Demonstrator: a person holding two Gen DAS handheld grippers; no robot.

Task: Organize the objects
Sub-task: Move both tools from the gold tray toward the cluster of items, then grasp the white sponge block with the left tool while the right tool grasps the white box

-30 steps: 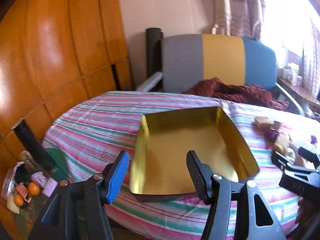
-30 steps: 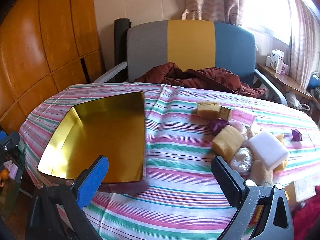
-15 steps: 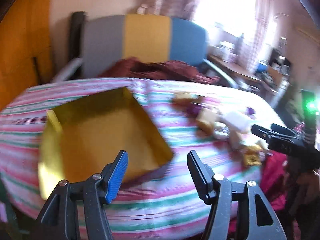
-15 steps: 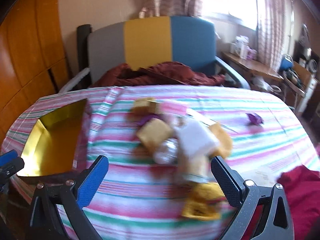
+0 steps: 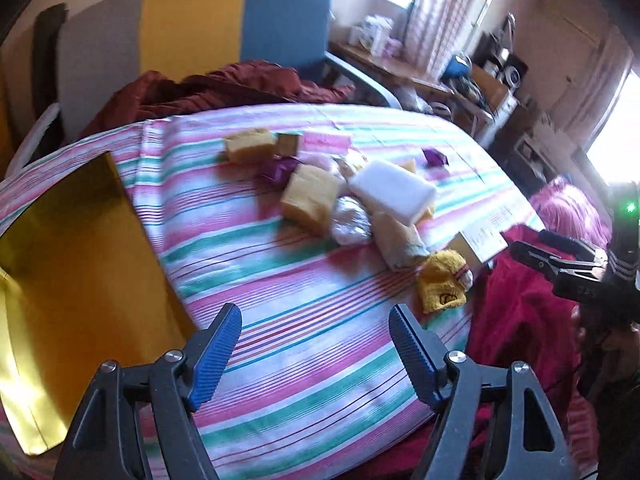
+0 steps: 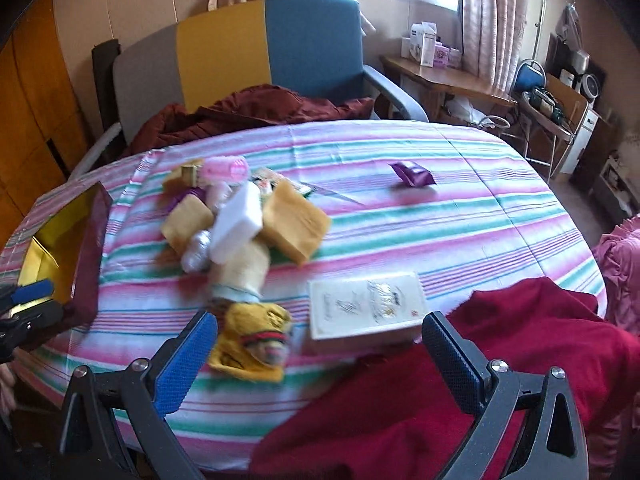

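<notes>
While the left gripper (image 5: 316,344) opens over bare striped surface (image 5: 320,300), the right gripper (image 6: 320,344) gapes wide, empty

surface: round table under a pink, green and white striped cloth (image 6: 460,216) | left edge: gold-lined open box (image 5: 72,264) | middle: heap of yellow sponges and a white foam block (image 6: 236,222) | apart: purple wrapper (image 6: 412,174) | near edge: flat cream carton (image 6: 366,304), red cloth (image 6: 460,392)

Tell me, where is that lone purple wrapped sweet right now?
The purple wrapped sweet lies alone on the striped tablecloth, on the far side, to the right of the pile of sponges and beyond the flat white box.
</notes>
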